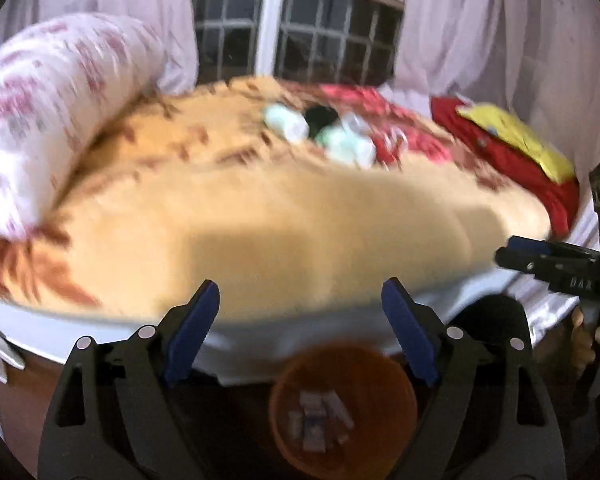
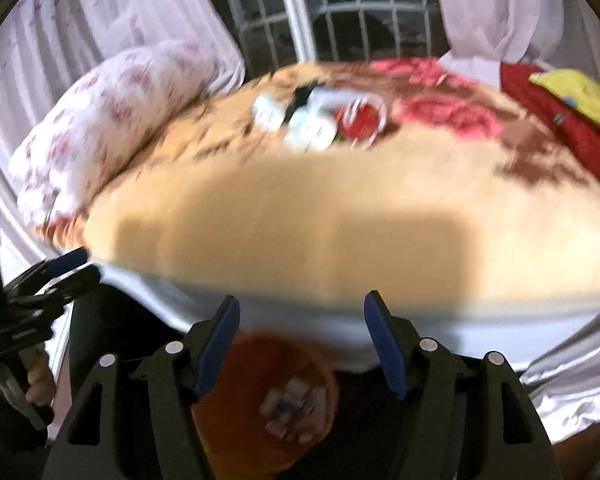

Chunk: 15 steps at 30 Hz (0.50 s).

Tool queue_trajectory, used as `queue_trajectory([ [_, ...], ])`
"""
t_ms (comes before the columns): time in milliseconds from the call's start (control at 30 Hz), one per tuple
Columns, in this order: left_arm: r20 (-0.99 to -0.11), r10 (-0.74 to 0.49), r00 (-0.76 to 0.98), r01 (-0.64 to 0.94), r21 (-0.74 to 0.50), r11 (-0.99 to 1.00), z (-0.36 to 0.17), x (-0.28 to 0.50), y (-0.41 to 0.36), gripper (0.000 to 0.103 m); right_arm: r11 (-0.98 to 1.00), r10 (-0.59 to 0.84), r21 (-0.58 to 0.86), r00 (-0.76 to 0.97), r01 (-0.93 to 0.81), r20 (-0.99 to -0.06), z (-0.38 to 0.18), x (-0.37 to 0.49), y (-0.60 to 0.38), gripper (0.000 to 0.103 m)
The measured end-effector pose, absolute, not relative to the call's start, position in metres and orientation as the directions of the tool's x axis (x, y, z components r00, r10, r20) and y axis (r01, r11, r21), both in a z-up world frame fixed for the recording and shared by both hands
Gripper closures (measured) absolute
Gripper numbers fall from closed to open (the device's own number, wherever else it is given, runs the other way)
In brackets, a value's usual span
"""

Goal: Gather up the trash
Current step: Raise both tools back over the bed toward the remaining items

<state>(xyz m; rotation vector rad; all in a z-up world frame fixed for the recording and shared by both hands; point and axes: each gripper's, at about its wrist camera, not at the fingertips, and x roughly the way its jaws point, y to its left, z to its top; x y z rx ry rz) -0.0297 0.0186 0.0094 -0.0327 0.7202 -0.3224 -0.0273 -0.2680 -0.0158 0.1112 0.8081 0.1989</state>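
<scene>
Left gripper [image 1: 294,330]: jaws spread wide, nothing between the blue pads; points down over the near edge of the bed.
Right gripper [image 2: 302,342]: jaws parted, somewhat narrower than the left's, also empty; side by side with the left one, apart.
Bin [image 1: 342,408]: orange, on the floor below the bed edge, directly under both grippers; small wrappers or packets lie in its bottom.
Trash remaining [image 1: 320,134]: cluster of pale green and white crumpled items with a dark piece among them, far across the orange blanket [image 1: 260,216], near the window [image 1: 296,24]. Blur hides what each piece is.
Other items: floral pillow [image 1: 56,120] at left; red cloth with yellow piece at right.
Step (judged): between a drop into the bin and the next pick.
Next move (judged): reach both grippers well forward across the blanket to the cluster, pick one piece each, close without snagging the bedding.
</scene>
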Motion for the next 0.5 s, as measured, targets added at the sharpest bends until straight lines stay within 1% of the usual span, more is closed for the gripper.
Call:
queue_trajectory([
  [133, -0.618, -0.286, 0.733, 0.24, -0.159, 0.958, 0.025, -0.005, 0.028, 0.022, 0.981, 0.186, 0.171, 0.707, -0.093, -0.682, 0.007, 0.009, -0.292, 0.039],
  [267, -0.599, -0.272, 0.753, 0.217, -0.164, 0.962, 0.032, 0.011, 0.034, 0.022, 0.986, 0.157, 0.152, 0.721, -0.072, -0.675, 0.016, 0.042, -0.301, 0.039],
  [400, -0.624, -0.284, 0.728, 0.208, -0.195, 0.959, 0.025, 0.031, 0.035, 0.022, 0.991, 0.129, 0.107, 0.728, -0.077, -0.674, 0.016, 0.074, -0.301, 0.039],
  [500, -0.644, -0.285, 0.71, 0.203, -0.201, 0.958, 0.017, 0.043, 0.031, 0.022, 0.991, 0.13, 0.099, 0.719, -0.085, -0.683, 0.013, 0.097, -0.302, 0.039],
])
